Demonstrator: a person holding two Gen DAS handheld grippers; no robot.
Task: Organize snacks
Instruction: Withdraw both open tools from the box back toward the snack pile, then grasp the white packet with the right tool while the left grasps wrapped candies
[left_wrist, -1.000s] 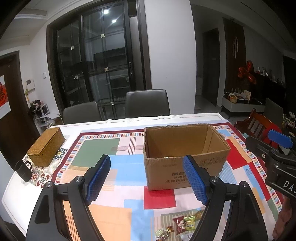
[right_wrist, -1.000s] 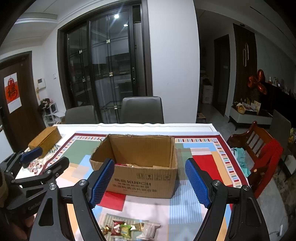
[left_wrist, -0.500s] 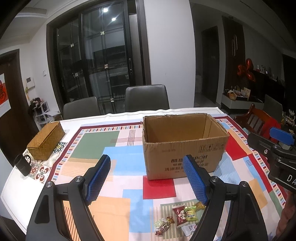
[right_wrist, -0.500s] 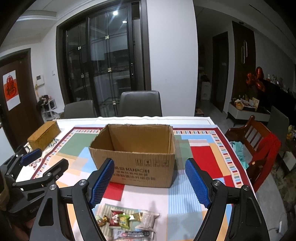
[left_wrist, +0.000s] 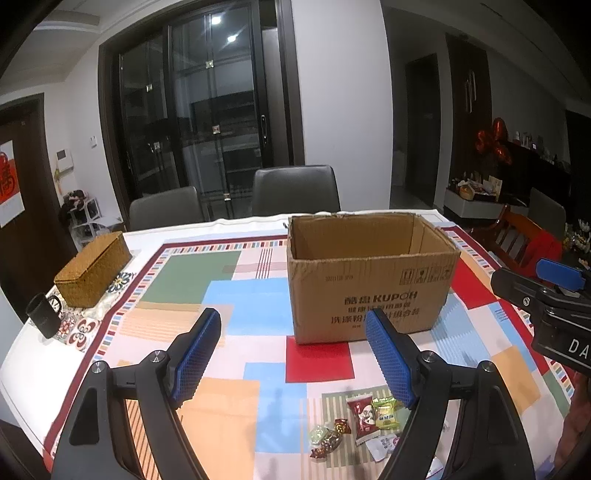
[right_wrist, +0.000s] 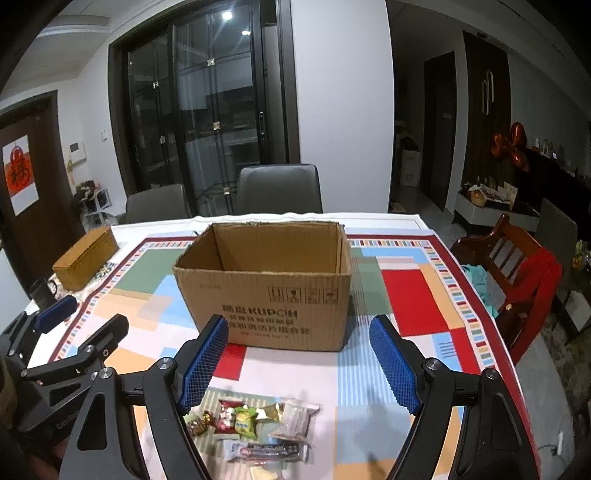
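Observation:
An open brown cardboard box (left_wrist: 369, 288) (right_wrist: 269, 295) stands mid-table on the patterned cloth. Near the front edge lies a pile of small wrapped snacks (left_wrist: 364, 417) (right_wrist: 255, 424), with red, green, gold and clear wrappers. My left gripper (left_wrist: 291, 354) hangs open above the cloth, left of the pile, nothing between its blue pads. My right gripper (right_wrist: 299, 360) is open too, hovering over the snacks in front of the box. Each gripper shows at the edge of the other's view: the right gripper (left_wrist: 546, 291), the left gripper (right_wrist: 70, 339).
A woven basket box (left_wrist: 92, 273) and a dark mug (left_wrist: 42, 319) sit at the table's left end. Two grey chairs (left_wrist: 295, 190) stand behind the table. A wooden chair with red cloth (right_wrist: 524, 280) is at the right side.
Both grippers have sunk toward the table and drawn back slightly; the box sits higher in view and more of the snack pile shows. Jaws kept their width.

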